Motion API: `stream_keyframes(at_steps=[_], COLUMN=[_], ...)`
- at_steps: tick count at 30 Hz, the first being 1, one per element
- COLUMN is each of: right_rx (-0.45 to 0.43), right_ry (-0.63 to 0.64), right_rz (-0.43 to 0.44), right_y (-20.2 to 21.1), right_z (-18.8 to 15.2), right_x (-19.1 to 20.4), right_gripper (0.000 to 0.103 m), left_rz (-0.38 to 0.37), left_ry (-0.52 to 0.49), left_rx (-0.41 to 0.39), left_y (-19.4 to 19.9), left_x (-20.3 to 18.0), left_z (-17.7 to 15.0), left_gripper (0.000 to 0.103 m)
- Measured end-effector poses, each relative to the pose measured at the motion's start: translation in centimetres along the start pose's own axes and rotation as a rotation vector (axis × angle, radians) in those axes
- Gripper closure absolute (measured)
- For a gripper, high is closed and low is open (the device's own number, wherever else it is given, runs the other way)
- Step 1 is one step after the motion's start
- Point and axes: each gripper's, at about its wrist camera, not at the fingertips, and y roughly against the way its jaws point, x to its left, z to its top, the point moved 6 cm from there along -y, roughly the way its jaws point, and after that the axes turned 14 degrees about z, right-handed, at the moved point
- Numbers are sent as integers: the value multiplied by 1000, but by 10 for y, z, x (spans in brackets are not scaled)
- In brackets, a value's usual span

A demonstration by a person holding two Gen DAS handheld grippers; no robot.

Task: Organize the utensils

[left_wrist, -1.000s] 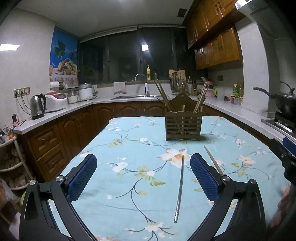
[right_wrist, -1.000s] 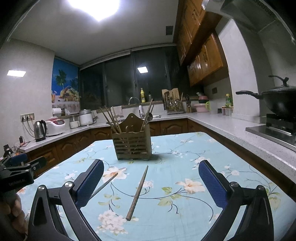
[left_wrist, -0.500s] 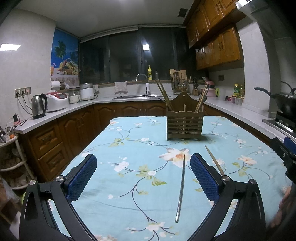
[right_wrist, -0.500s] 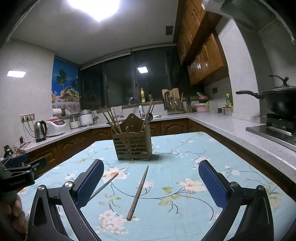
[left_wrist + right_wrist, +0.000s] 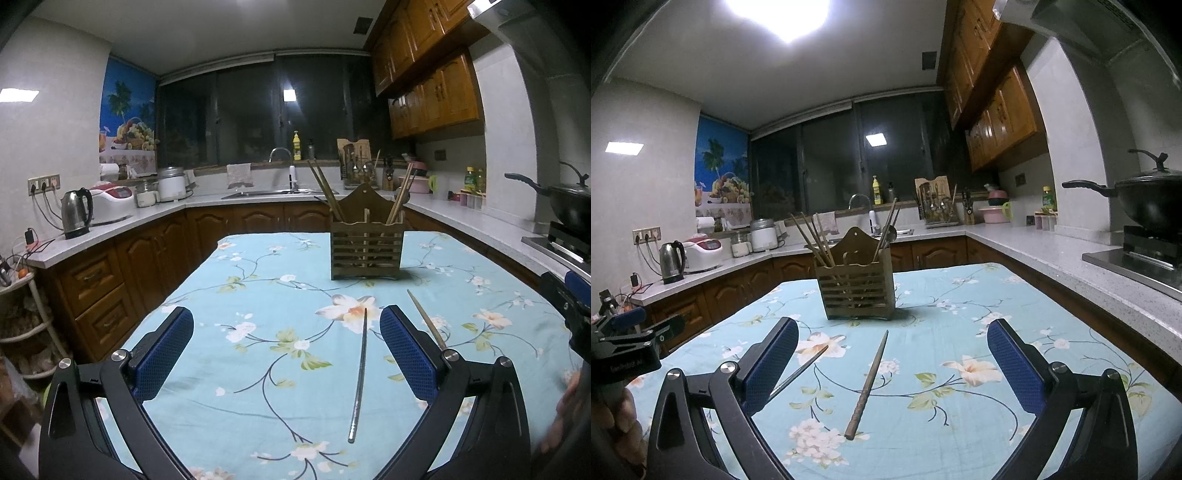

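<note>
A wooden slatted utensil holder (image 5: 365, 251) (image 5: 856, 290) stands upright on the floral blue tablecloth (image 5: 258, 332), with several chopsticks leaning out of it. A metal chopstick (image 5: 359, 376) (image 5: 799, 369) lies flat in front of it. A wooden chopstick (image 5: 424, 319) (image 5: 868, 384) lies beside it on the right. My left gripper (image 5: 286, 347) is open above the cloth; the metal chopstick lies near its right finger. My right gripper (image 5: 892, 354) is open with the wooden chopstick lying between its fingers, untouched.
Kitchen counters wrap around the table: a kettle (image 5: 75, 212) and rice cooker (image 5: 110, 205) on the left, a sink (image 5: 273, 192) at the back, a black wok (image 5: 1152, 201) on a stove at the right. The table's left edge (image 5: 177, 291) drops to cabinets.
Both views have shifted only slightly; the left gripper has drifted a little. Chopsticks and holder lie where they were.
</note>
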Motion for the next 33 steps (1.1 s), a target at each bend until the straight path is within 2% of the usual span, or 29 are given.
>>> stream_keyframes(at_steps=[33], right_rx=[3], right_ry=[-28], right_rz=[-19], right_y=[-4], right_z=[10], right_x=[-1], right_gripper=[0], left_rz=[-28], left_ry=[4], left_rx=[21], left_y=[-10], left_x=[-10], left_z=[8], left_gripper=[0])
